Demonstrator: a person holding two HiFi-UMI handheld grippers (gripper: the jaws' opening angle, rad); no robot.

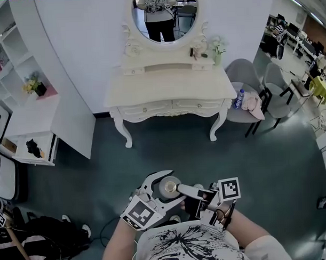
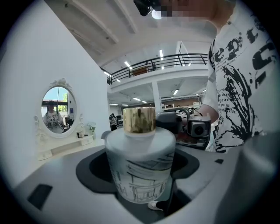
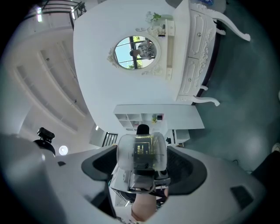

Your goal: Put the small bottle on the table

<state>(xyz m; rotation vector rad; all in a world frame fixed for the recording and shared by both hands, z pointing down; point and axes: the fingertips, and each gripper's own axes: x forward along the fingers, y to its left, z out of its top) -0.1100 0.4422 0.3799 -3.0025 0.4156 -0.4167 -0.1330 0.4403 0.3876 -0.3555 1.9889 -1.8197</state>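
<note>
frosted white gold-capped bottle | pinched in left hand-held gripper, right hand-held gripper clamped on too | well apart from cream dressing worktop

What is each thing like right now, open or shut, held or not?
Left gripper: shut on white frosted bottle.
White frosted bottle: held upright, gold cap on.
Right gripper: shut on small clear bottle.
Small clear bottle: held, dark cap on.
Cream dressing table drawers: closed.
</note>
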